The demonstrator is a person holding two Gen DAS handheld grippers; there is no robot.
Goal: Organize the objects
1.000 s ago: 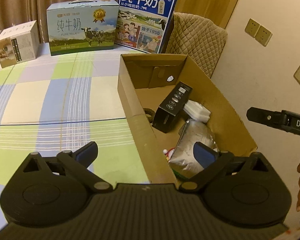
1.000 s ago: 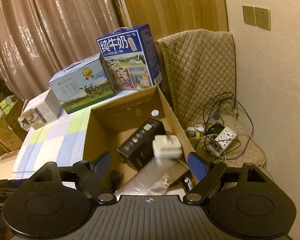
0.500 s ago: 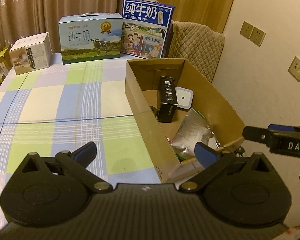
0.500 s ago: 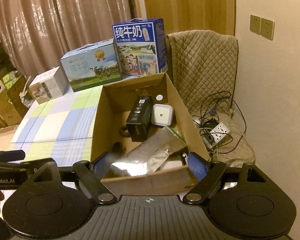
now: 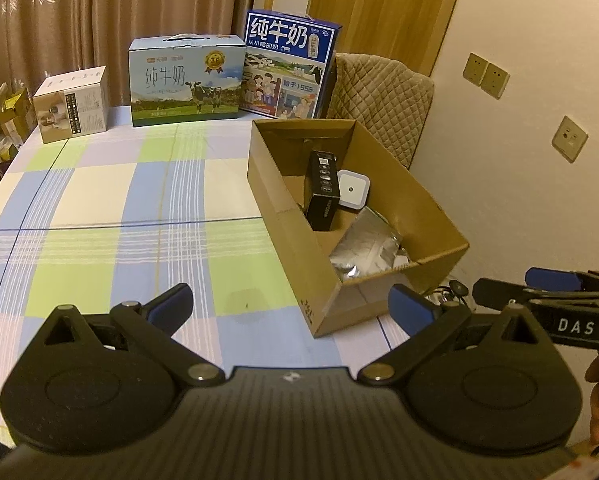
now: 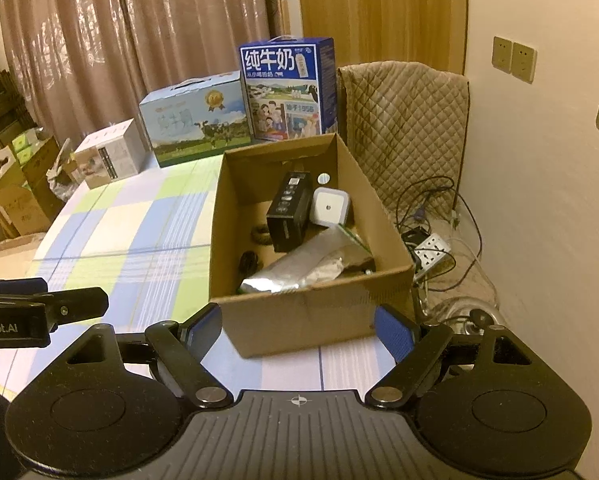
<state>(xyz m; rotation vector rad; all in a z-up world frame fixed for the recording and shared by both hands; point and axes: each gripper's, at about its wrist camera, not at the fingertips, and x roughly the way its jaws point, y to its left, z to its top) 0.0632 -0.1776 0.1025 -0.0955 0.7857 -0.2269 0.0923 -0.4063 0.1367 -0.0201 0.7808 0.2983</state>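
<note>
Curtains close off the back of the room, and your checked tablecloth runs out from them toward you.

Far left on the cloth: small white carton, upright. Beside it, pale-blue milk case, then dark-blue milk case, all three lined along the far edge, faces forward. Likely parked there to leave the middle of the cloth free.

Right of centre: open cardboard box near the table's right edge, holding what looks like the sorted items. Inside, black box leans against a white square adapter; silver foil pouch lies flat at the near end, and small dark items sit on the floor of the box, too small to identify.

Your left gripper hangs over the cloth just short of the box's near corner, jaws spread, nothing between them. Your right gripper faces the box's near wall, jaws wide and empty too.

Right of the table: quilted chair, and a power strip with tangled cables on its seat.

Judgement: box loaded, both hands clear of it; sorting looks close to finished.
</note>
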